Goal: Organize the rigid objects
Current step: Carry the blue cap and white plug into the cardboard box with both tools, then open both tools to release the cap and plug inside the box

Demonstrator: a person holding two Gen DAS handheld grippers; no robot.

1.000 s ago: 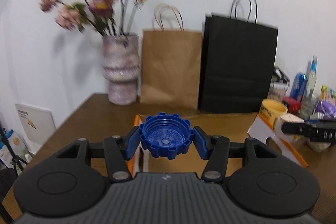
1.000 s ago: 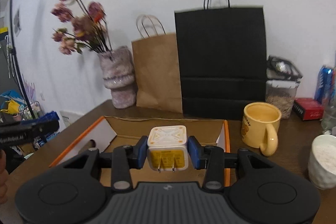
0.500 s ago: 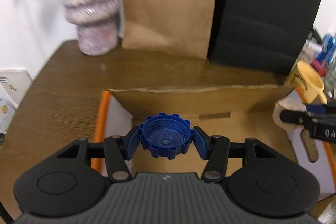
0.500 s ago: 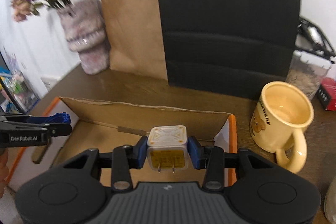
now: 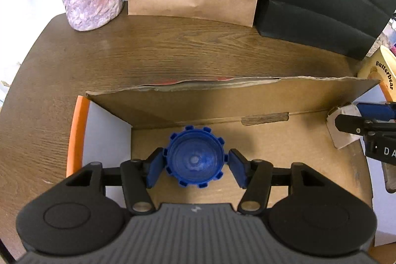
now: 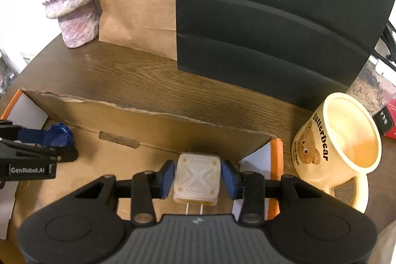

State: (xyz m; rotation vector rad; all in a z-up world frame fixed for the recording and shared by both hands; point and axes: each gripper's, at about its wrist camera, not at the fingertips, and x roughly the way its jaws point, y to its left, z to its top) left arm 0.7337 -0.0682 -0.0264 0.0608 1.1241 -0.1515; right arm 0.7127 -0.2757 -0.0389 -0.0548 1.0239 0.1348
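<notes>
The left claw (image 5: 195,168) stood apart around a ridged blue plastic cap (image 5: 195,160) — pads just off its notched rim — with the cap on the cardboard box (image 5: 222,100) floor near the left wall. The right claw (image 6: 197,178) also stood apart, its pads flanking a squarish white charger (image 6: 196,177) with two metal prongs, low in the box's right corner, beside a glossy cream mug (image 6: 339,140) on the wood-grain desk (image 5: 173,53).

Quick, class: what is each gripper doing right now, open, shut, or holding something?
Left gripper: open, blue cap loose between its pads.
Right gripper: open, white plug released between its pads.
</notes>
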